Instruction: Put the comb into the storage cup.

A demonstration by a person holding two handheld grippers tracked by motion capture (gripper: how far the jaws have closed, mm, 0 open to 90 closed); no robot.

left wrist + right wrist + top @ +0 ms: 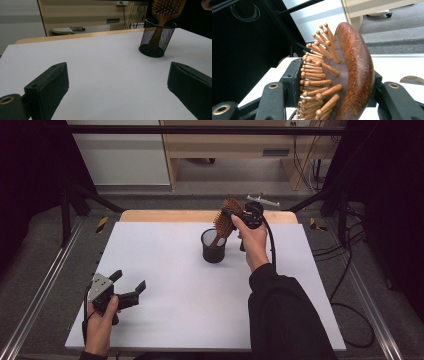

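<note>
A wooden hairbrush (226, 220) is held by its head in the right gripper (239, 216), whose jaws are clamped across it — one against the smooth back, the other against the bristle side, as seen in the right gripper view (342, 75). The handle of the brush is already down inside the black mesh cup (213, 246), which stands on the far middle part of the white table (190, 320); whether the brush is being set in or lifted out cannot be told from this moment alone. If it is being deposited, the next move is judged to call for a gentle opening of the jaws so that the head is left leaning on the rim without the light cup being tipped. The long axis of the brush runs steeply, tilted rather than upright — handle pointing down into the cup, head up and away toward the far right. The left gripper (129, 289) is held low near the front left corner, jaws spread wide and empty, well apart from the cup.
</note>
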